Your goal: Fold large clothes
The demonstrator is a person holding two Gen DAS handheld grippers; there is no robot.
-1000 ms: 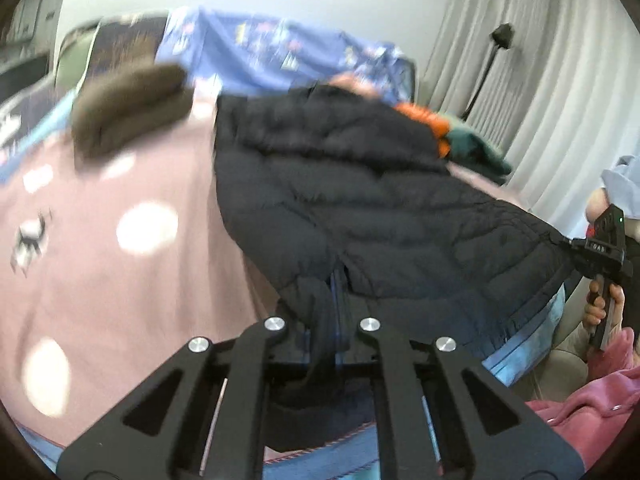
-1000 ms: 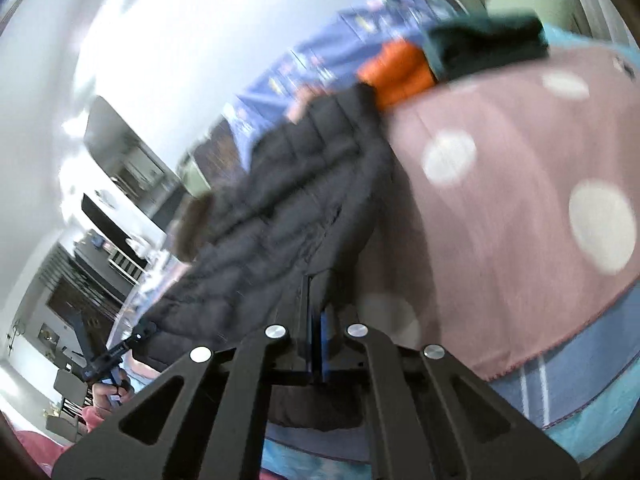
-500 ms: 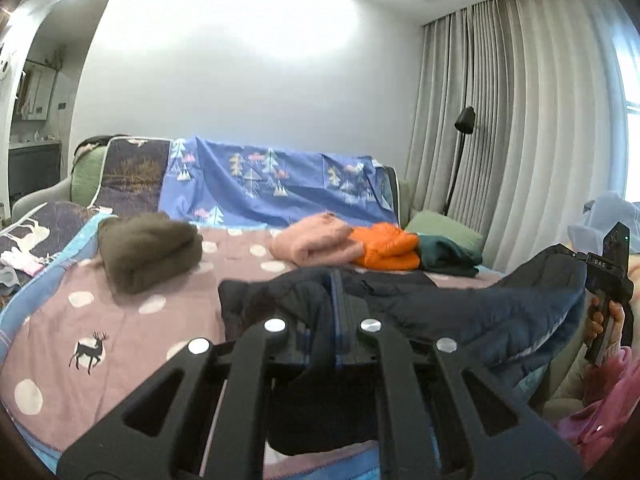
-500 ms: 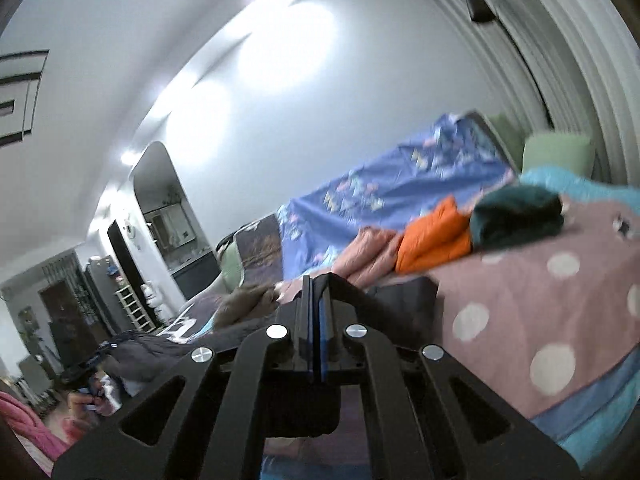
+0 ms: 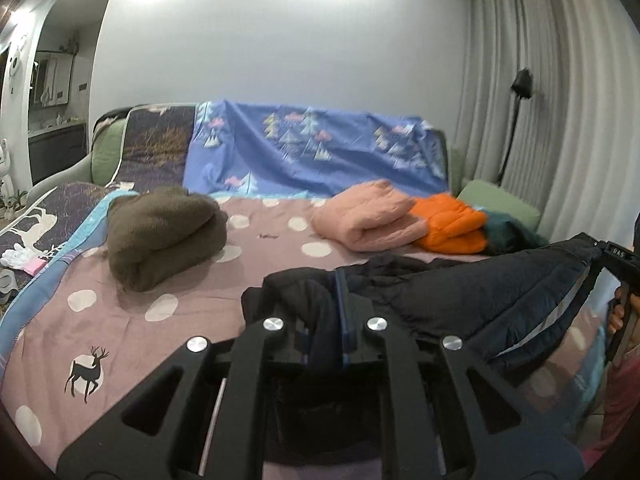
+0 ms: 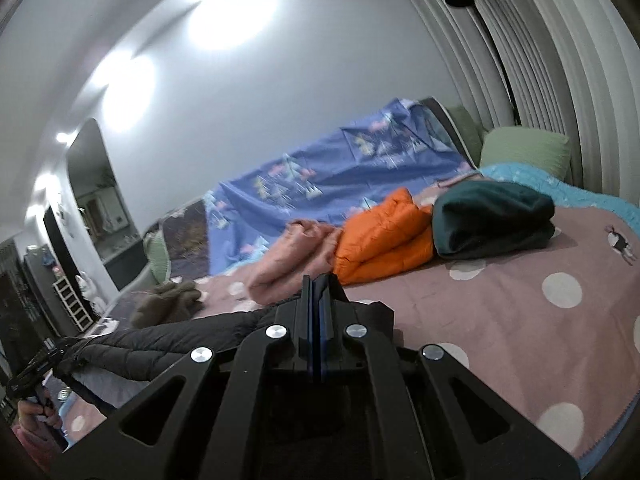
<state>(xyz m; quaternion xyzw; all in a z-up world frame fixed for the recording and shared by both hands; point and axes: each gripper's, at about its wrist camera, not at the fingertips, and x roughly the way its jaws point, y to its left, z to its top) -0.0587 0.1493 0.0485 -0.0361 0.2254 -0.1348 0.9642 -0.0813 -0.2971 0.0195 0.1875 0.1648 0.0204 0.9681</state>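
Bedspread (image 5: pixel 248 276) lies open between brown bundle (image 5: pixel 164 236) and pink bundle (image 5: pixel 368 220).

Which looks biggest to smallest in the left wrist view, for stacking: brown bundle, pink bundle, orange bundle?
1. brown bundle, though it lies nearer the camera.
2. pink bundle, close to the brown one, so unsure.
3. orange bundle, partly hidden by the pink one.

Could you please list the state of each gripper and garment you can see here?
Left gripper: shut on jacket.
Right gripper: shut on jacket.
Jacket: lifted, stretched between grippers.
Brown garment: folded on bed.
Pink garment: folded.
Orange garment: folded.
Green garment: folded.
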